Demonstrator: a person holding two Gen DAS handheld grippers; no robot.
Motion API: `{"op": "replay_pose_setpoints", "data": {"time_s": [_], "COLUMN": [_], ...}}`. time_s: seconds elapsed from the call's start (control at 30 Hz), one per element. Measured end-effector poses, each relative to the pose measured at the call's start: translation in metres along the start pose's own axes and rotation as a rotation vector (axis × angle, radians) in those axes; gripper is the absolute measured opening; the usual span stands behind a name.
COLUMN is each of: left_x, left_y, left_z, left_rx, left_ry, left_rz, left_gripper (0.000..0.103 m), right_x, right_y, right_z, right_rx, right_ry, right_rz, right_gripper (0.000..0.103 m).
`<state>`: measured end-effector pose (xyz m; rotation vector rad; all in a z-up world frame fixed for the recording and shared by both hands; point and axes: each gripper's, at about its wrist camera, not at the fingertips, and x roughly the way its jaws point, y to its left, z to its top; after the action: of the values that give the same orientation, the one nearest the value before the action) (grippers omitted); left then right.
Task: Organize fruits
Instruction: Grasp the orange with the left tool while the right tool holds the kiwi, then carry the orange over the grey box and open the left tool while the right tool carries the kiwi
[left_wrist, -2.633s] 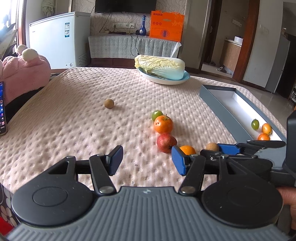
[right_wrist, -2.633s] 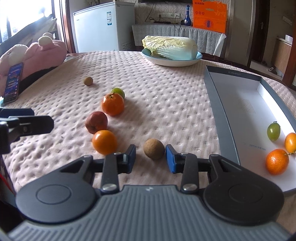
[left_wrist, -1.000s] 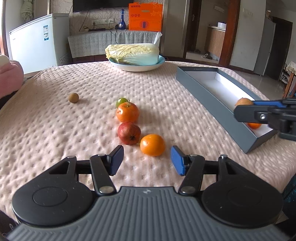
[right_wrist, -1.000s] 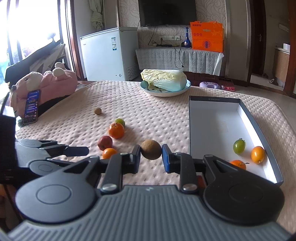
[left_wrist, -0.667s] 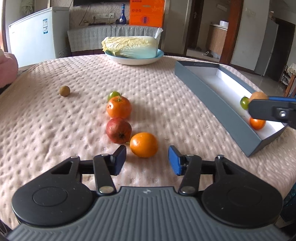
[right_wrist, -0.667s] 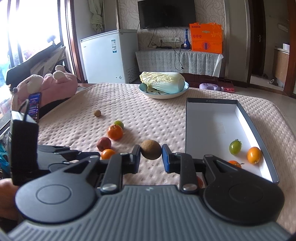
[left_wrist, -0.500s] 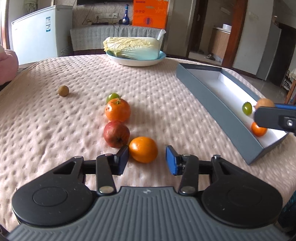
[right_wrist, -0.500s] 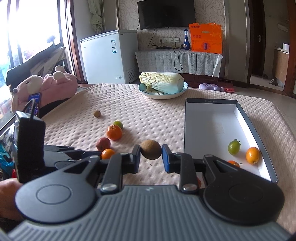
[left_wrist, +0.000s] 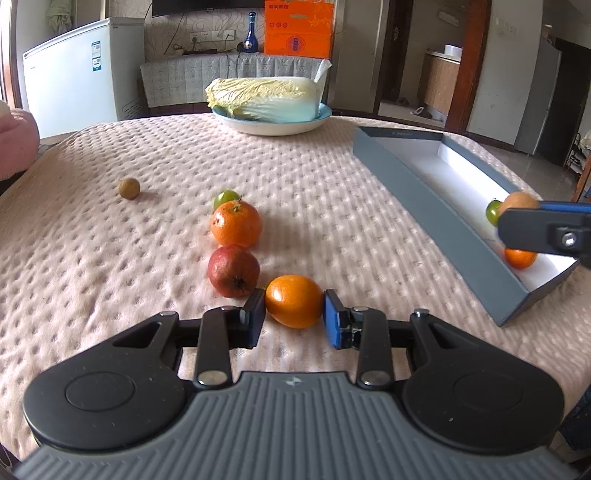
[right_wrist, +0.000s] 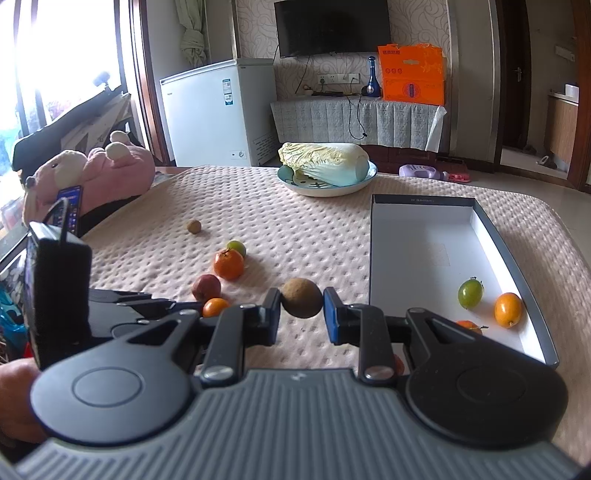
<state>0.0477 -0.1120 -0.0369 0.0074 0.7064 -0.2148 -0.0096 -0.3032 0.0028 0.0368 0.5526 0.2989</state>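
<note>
My left gripper (left_wrist: 294, 318) is shut on a small orange (left_wrist: 294, 300) that rests on the pink tablecloth. Beside it lie a red apple (left_wrist: 233, 270), a tangerine (left_wrist: 236, 228), a green fruit (left_wrist: 224, 197) and a small brown fruit (left_wrist: 129, 188). My right gripper (right_wrist: 301, 312) is shut on a brown kiwi (right_wrist: 301, 297) and holds it in the air, left of the grey box (right_wrist: 428, 201). The box holds a green fruit (right_wrist: 470, 292), a small orange (right_wrist: 508, 309) and a tangerine (right_wrist: 469, 326) partly hidden by the gripper. The right gripper shows in the left wrist view (left_wrist: 546, 230).
A blue plate with a napa cabbage (left_wrist: 266, 99) stands at the table's far side. A pink plush toy (right_wrist: 92, 173) and a phone (right_wrist: 68, 208) lie at the left edge. The grey box (left_wrist: 417, 184) lies along the right side.
My left gripper moved up to the small orange and closed on it. My right gripper lifted the kiwi off the cloth and carried it toward the box.
</note>
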Motion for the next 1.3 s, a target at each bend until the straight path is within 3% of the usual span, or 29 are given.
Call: {"op": "replay_pose_setpoints", "data": {"time_s": [0.5,1.3], "left_x": [-0.026,-0.01], "left_y": [-0.003,-0.038], "left_z": [0.016,0.043], "left_rx": [0.013,0.021], "left_ry": [-0.058,-0.08], "left_rz": [0.011,-0.058], "left_gripper": [0.039,0.039], "right_x": [-0.003,-0.02], "right_y": [0.001,-0.022], "right_z": [0.0,-0.006], "right_rx": [0.009,0.041], "right_ry": [-0.009,-0.027], "right_rz": [-0.003,-0.033], "right_gripper": [0.028,0.028]}}
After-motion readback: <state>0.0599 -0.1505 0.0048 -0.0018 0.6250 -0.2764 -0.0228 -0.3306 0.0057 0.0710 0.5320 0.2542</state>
